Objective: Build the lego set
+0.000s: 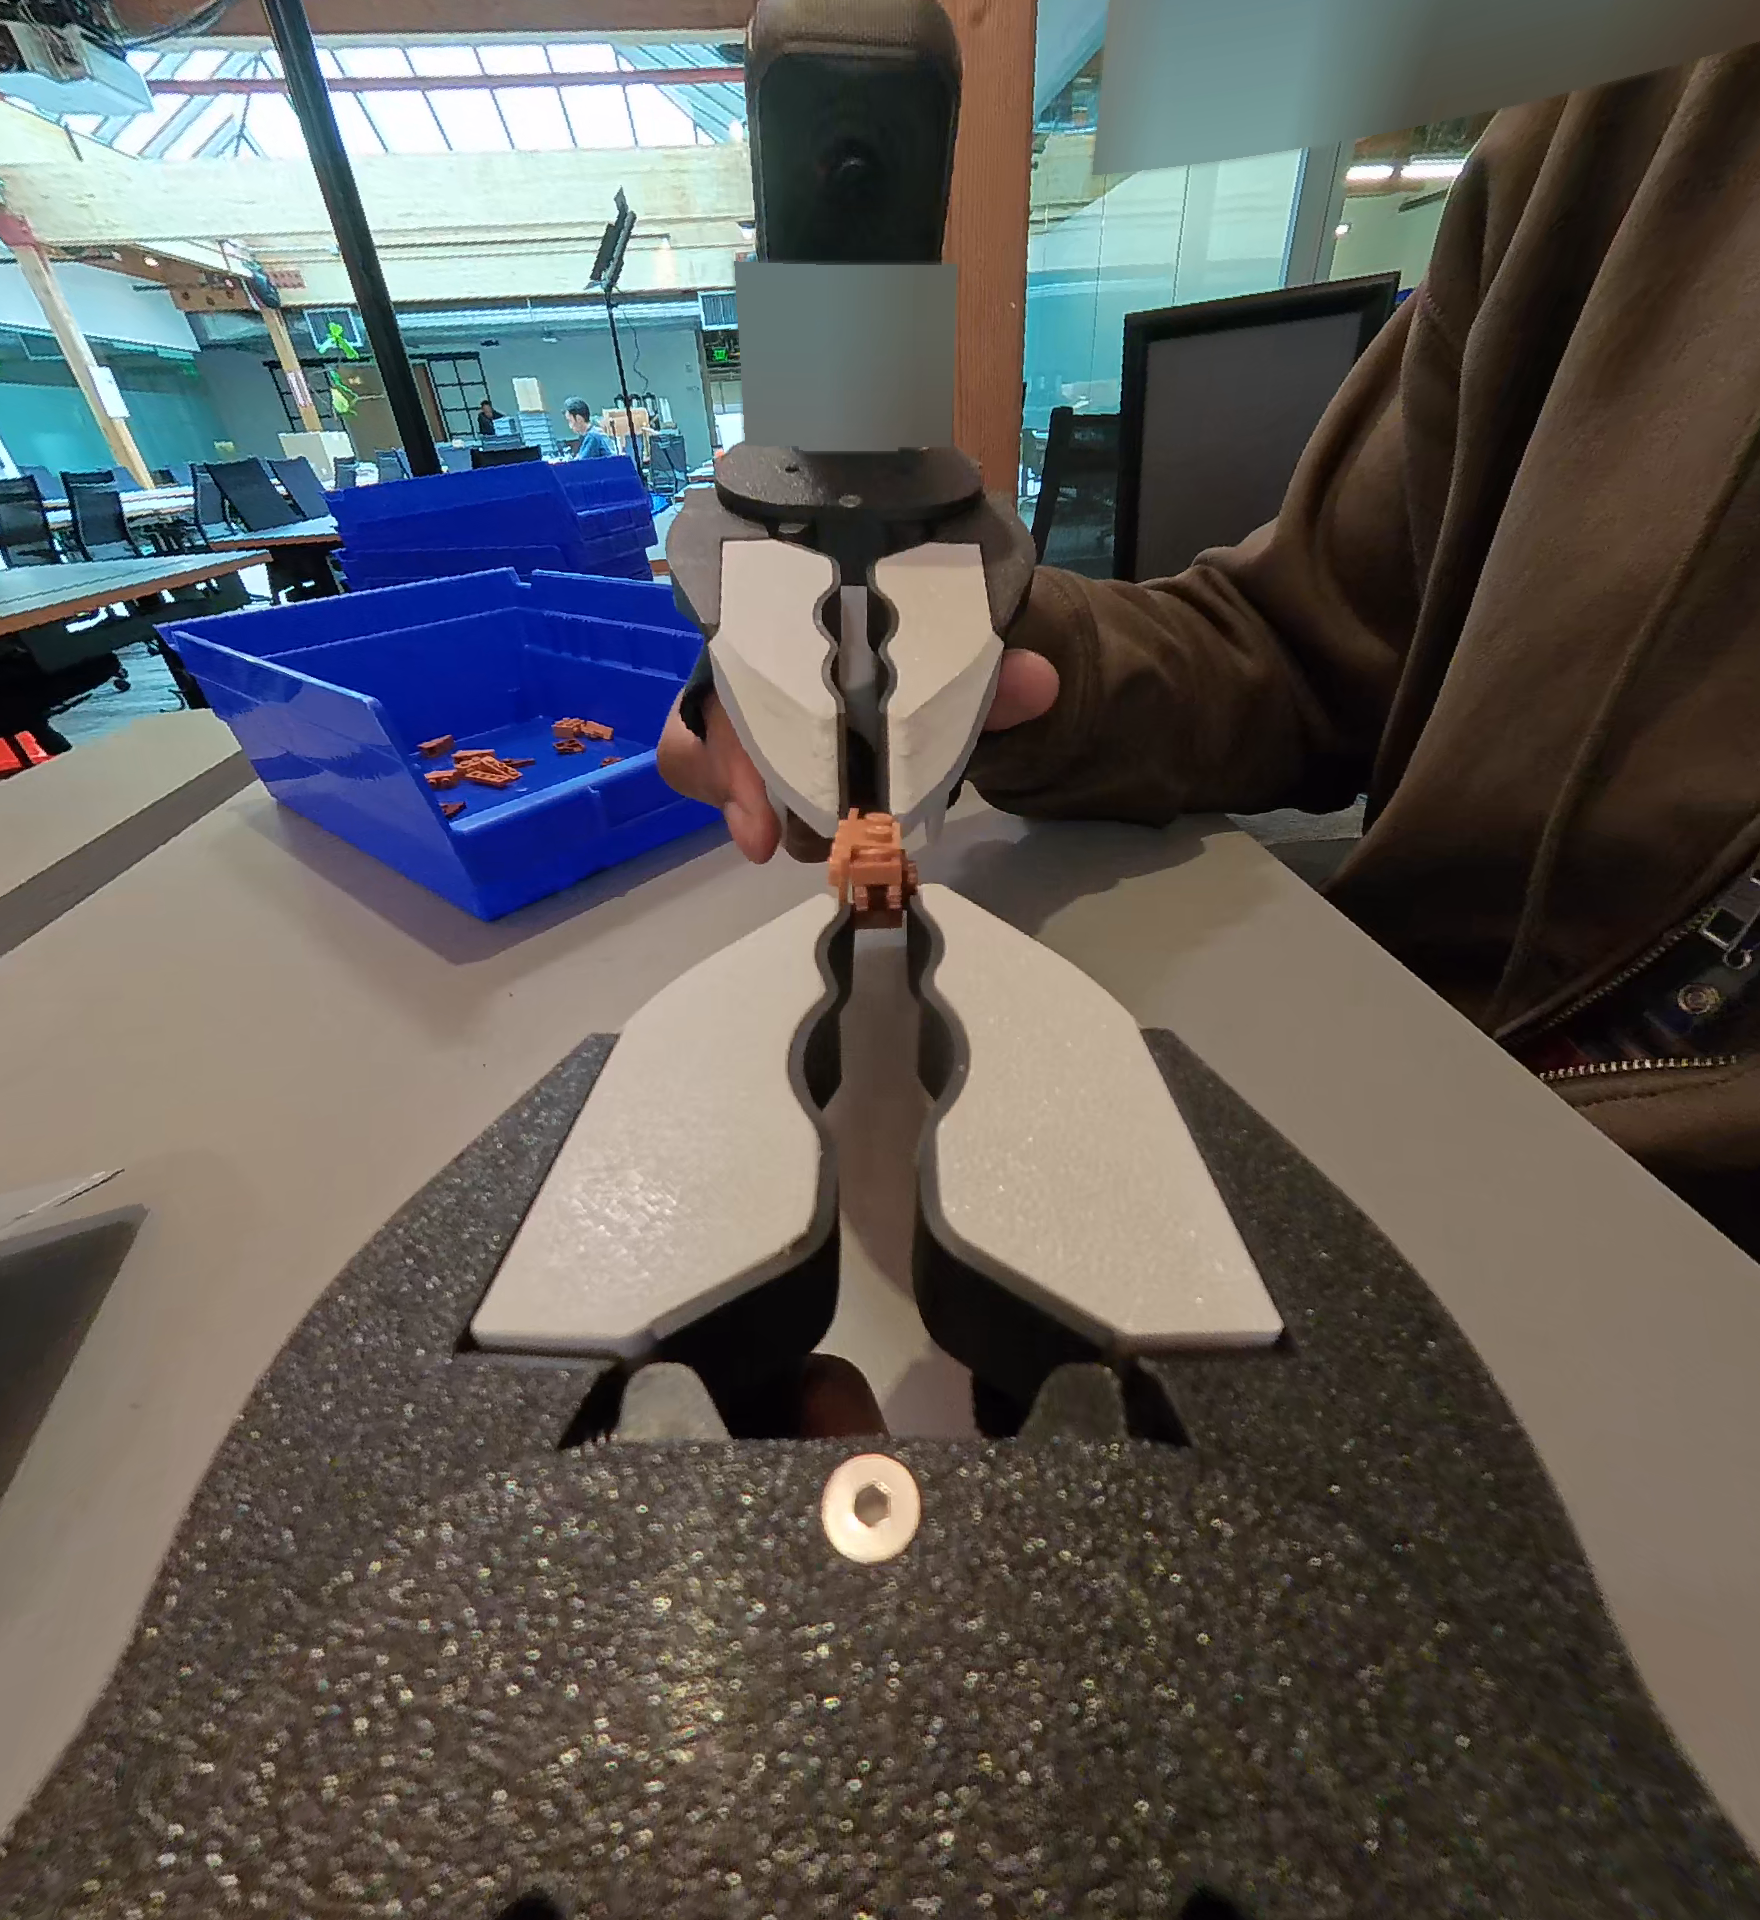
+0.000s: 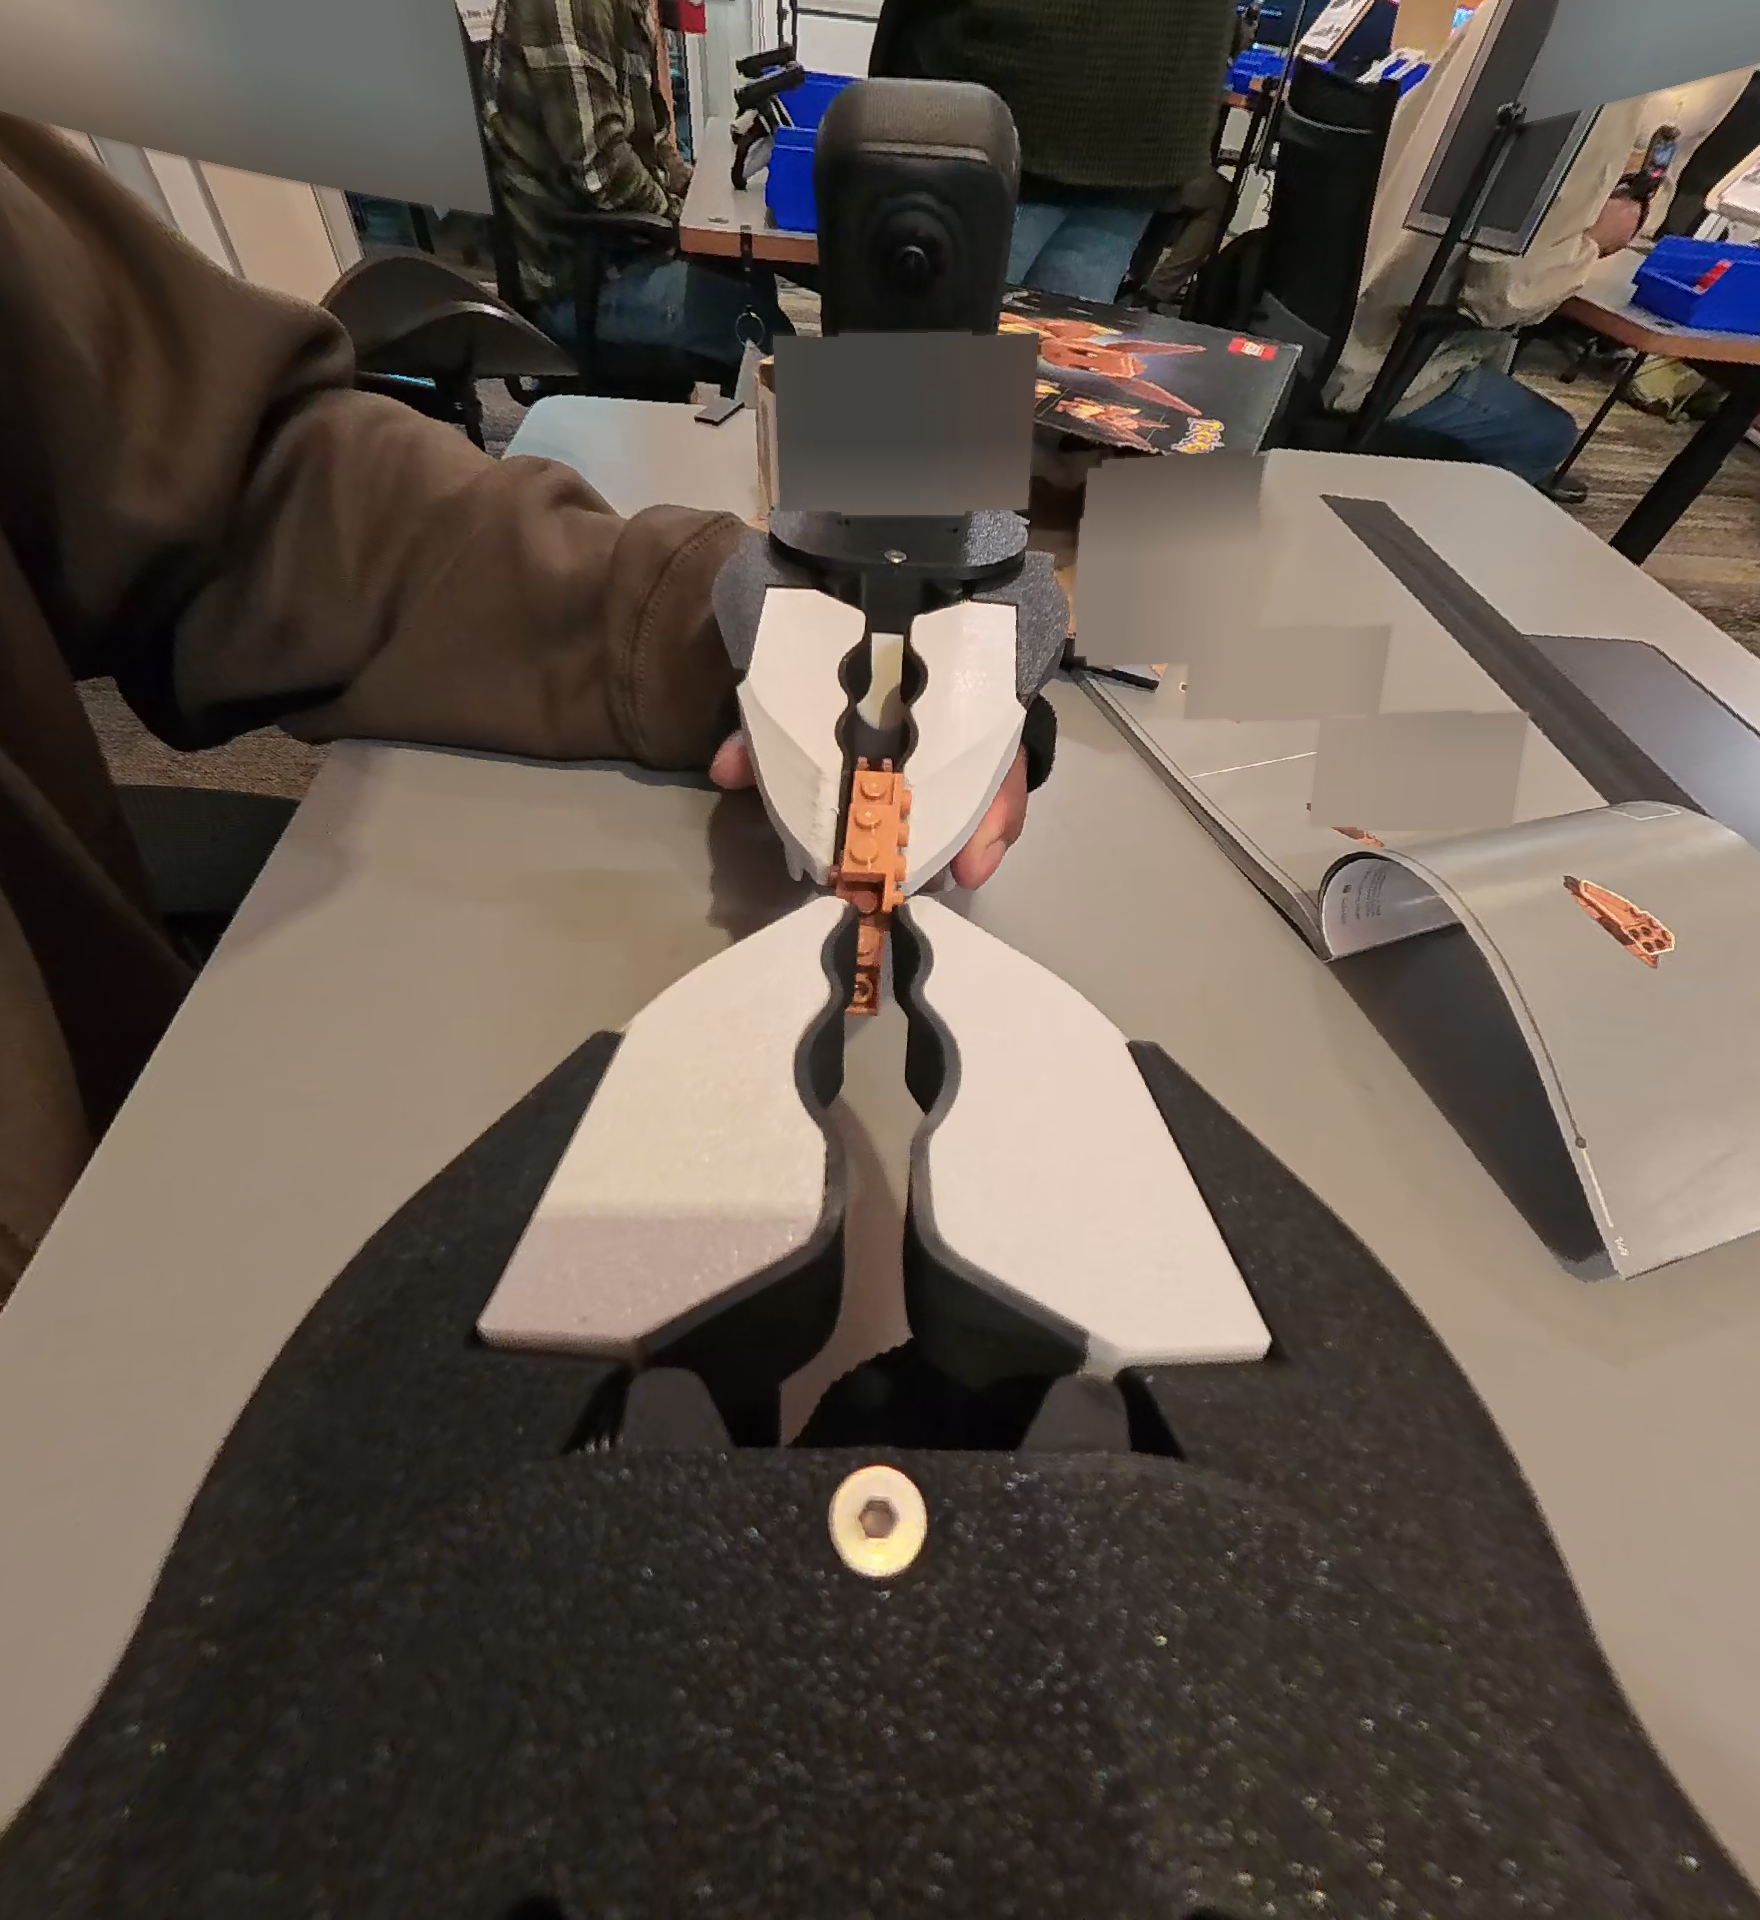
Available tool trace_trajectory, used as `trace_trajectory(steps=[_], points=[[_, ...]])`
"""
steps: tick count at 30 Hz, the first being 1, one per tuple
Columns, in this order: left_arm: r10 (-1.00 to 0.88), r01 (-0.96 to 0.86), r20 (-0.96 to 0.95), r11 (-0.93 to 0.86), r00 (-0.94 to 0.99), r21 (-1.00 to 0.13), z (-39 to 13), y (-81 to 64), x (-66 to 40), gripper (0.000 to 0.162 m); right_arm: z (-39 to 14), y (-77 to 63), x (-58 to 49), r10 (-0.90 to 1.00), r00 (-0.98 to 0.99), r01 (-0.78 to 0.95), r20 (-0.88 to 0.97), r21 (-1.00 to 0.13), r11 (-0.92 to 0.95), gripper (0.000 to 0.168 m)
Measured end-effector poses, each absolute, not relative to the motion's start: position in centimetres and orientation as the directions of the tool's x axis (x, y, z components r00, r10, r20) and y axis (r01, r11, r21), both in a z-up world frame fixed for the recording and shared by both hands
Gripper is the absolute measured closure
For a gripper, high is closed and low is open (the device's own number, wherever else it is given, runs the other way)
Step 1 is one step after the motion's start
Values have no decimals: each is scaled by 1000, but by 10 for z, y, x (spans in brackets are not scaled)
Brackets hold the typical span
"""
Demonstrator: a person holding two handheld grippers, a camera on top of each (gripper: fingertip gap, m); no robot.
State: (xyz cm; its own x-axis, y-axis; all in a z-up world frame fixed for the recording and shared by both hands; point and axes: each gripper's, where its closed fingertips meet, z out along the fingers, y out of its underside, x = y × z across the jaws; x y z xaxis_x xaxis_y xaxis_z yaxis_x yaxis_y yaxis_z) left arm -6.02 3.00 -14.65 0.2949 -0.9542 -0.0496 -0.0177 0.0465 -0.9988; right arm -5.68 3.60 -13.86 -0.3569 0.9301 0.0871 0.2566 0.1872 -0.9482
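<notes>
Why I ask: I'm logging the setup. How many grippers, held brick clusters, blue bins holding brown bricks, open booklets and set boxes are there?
Grippers: 2 (left gripper, right gripper)
Brick cluster, gripped in both sets of jaws: 1
Blue bin holding brown bricks: 1
Open booklet: 1
Set box: 1
Total: 6

Left gripper [image 1: 871, 914]: fingers nearly closed, tips pinching. Right gripper [image 2: 868, 914]: same, tip to tip with the left. A brown-sleeved hand [image 2: 990, 821] grips each handle.
</notes>
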Motion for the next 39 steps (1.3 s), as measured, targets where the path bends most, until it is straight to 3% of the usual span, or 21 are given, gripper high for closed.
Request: trace_trajectory(steps=[39], points=[[-954, 93, -73, 105, 291, -990, -130, 25, -61, 153, -125, 28, -58, 878, -322, 155, 355, -895, 419, 154]])
